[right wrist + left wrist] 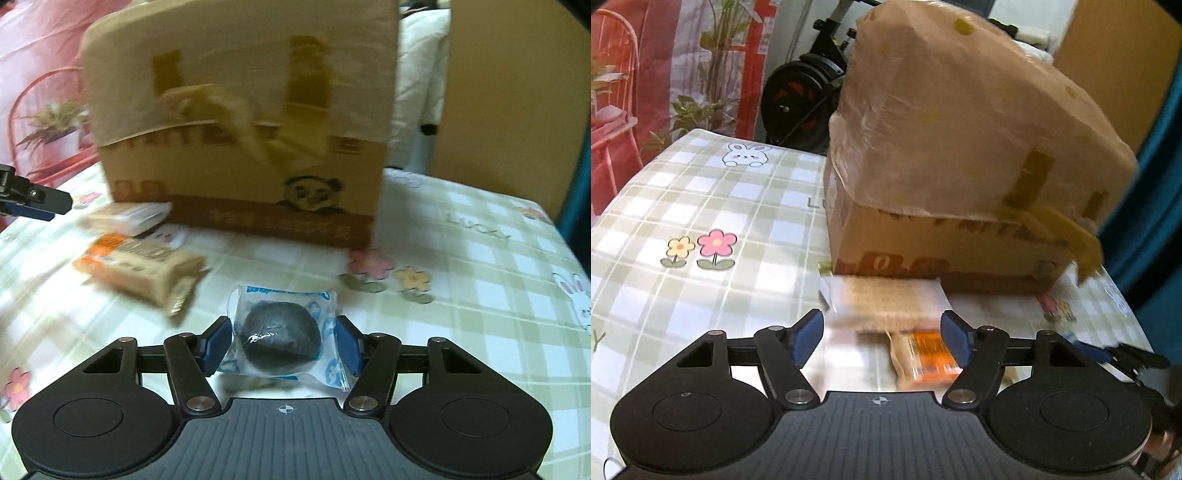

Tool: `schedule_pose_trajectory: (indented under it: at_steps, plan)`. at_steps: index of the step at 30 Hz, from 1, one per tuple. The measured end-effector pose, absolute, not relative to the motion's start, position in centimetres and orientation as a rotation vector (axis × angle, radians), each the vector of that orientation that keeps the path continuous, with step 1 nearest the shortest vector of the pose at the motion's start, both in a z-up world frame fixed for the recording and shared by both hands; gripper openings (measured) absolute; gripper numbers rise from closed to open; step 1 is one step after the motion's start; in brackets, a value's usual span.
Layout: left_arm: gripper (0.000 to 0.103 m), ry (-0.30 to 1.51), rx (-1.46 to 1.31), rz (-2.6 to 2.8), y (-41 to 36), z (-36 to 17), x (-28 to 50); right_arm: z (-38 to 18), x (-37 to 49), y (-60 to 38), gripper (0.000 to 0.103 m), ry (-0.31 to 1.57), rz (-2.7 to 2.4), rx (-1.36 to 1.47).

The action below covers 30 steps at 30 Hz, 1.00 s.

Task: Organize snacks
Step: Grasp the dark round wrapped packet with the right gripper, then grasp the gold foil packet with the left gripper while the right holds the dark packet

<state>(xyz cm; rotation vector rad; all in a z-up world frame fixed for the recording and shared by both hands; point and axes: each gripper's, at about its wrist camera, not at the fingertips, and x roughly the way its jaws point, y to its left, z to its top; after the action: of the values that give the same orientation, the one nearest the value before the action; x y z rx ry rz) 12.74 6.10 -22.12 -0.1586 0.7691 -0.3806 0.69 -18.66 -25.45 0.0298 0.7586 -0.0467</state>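
A tall cardboard box (942, 236) with taped flaps stands on the checked tablecloth; it also shows in the right wrist view (240, 147). In front of it lie a pale wrapped snack (886, 302) and an orange-labelled snack bar (923, 354). My left gripper (882, 332) is open above these two, its fingers on either side of them. My right gripper (282, 339) has its pads on both sides of a clear packet holding a dark round cake (280, 339). The pale snack (129, 218) and the orange bar (140, 269) lie to its left.
The table (701, 206) has a green checked cloth with flower and rabbit prints. An exercise bike (801, 92) stands behind it. A brown board (509, 92) stands behind the table at the right. The left gripper's finger (33, 199) shows at the right view's left edge.
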Motion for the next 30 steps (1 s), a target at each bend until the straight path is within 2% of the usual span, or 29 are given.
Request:
schedule_pose_trajectory:
  at_steps: [11,27,30]
  plan:
    - [0.071,0.813,-0.173,-0.305,4.8,-24.8,18.2,-26.6,0.0,-20.2,0.058,0.695,-0.037,0.102]
    - [0.068,0.801,-0.187,-0.568,-0.6,-24.0,14.0,-26.6,-0.2,-20.1,0.057,0.689,-0.037,0.106]
    - [0.061,0.758,-0.216,-0.505,1.8,-23.4,13.3,-26.6,-0.2,-20.0,0.057,0.688,-0.038,0.107]
